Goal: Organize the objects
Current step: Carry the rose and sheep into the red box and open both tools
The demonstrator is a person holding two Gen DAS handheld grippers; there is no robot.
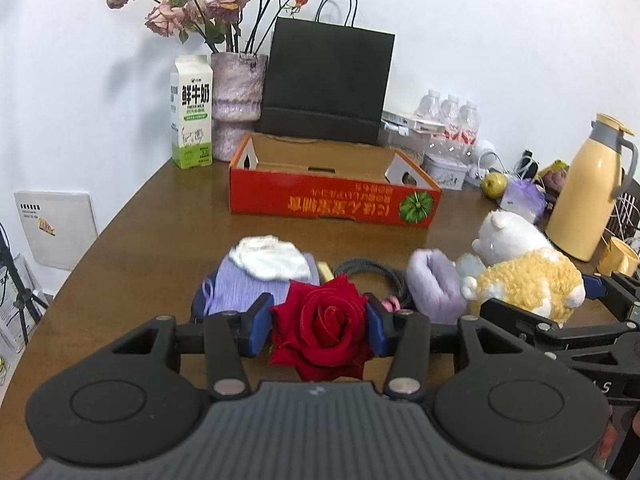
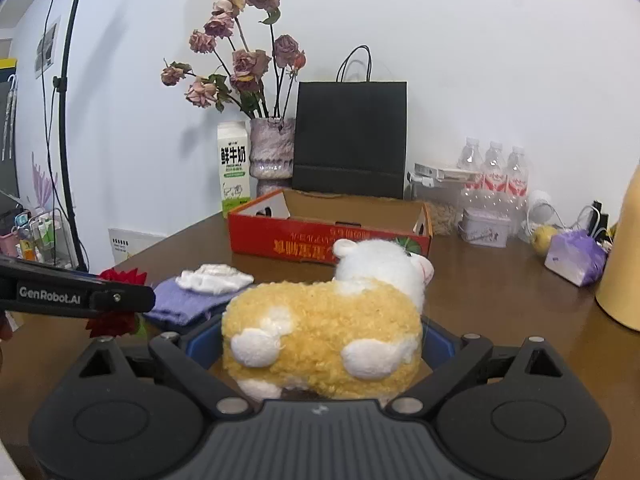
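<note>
On the table (image 1: pixel 132 236), both your grippers are loaded & nothing's in the box (image 1: pixel 334 190) yet, as far as I can see; its visible inside looks bare cardboard.

Left gripper (image 1: pixel 318 322): blue pads clenched on the rose (image 1: pixel 322 326), bloom squeezed from both sides, w/ the box straight ahead, well apart. Right gripper (image 2: pixel 320 344): closed around the plush (image 2: pixel 324 340), yellow-and-white body filling the gap, white head pointing toward the box. Can't tell if either item is lifted or resting on the wood.

Done so far, by my read: two grabs secured, zero drops. Early stage.

Left to sort: purple sock (image 1: pixel 248 284) w/ a white cloth (image 1: pixel 270 258) on top, just beyond the rose; black cable (image 1: pixel 372 272) coiled next to it; lilac roll (image 1: pixel 434 284) touching the plush on the right side. All near you, all outside the box.

Your two grippers sit close, side by side; the left one's arm shows at the edge of the right view. You'd want to carry one forward at a time, prob. the rose first, since it's centred on the box.
</note>
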